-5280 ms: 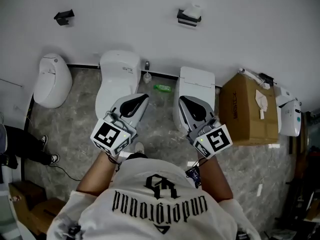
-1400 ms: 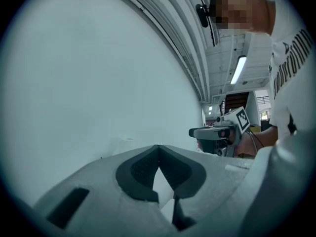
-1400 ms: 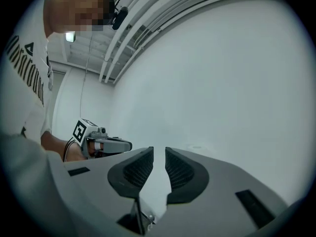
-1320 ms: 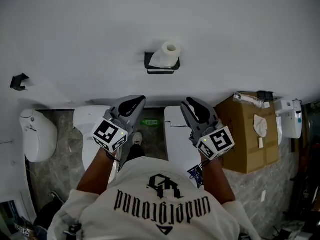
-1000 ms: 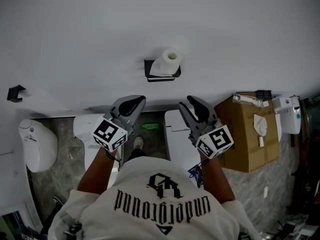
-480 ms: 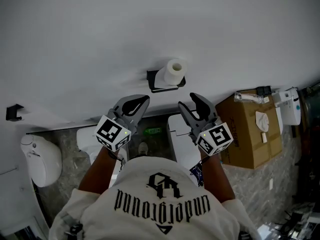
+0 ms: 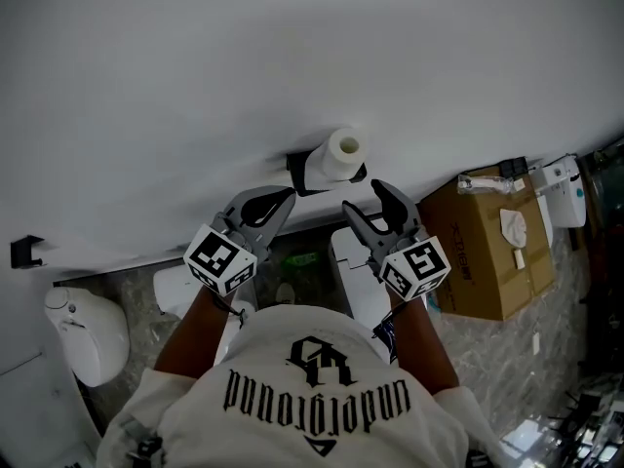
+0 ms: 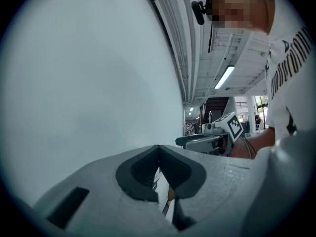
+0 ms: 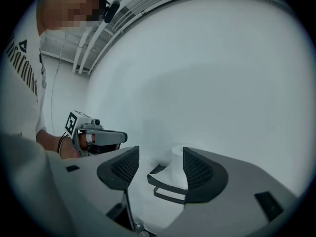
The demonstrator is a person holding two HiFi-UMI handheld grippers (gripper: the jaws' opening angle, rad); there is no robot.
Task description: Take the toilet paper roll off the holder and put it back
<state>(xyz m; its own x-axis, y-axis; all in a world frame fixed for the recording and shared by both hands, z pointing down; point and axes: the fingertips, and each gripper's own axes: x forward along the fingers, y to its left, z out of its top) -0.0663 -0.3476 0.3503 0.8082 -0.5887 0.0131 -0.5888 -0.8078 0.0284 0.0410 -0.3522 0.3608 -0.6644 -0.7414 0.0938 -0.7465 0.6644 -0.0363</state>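
A white toilet paper roll [image 7: 342, 153] stands upright on a black wall holder [image 7: 304, 171] fixed to the white wall. My right gripper [image 7: 366, 201] hovers just below and in front of it with its jaws opening and nothing between them. In the right gripper view the roll [image 9: 176, 163] and the holder's wire frame [image 9: 168, 187] sit beyond the parted pads, a short way ahead of the right gripper [image 9: 160, 152]. My left gripper [image 7: 281, 197] is shut and empty, left of the holder; its pads meet in the left gripper view [image 8: 159, 148].
A cardboard box [image 7: 492, 252] stands on the floor at the right, with a white wall unit [image 7: 564, 178] beyond it. Two white toilets [image 7: 353, 261] [image 7: 180, 286] and a white urinal [image 7: 88, 325] lie below. A green bottle [image 7: 300, 258] lies between the toilets.
The roll and holder have come lower in the head view, closer to both grippers. The right gripper's jaws have spread apart. The left gripper stays shut.
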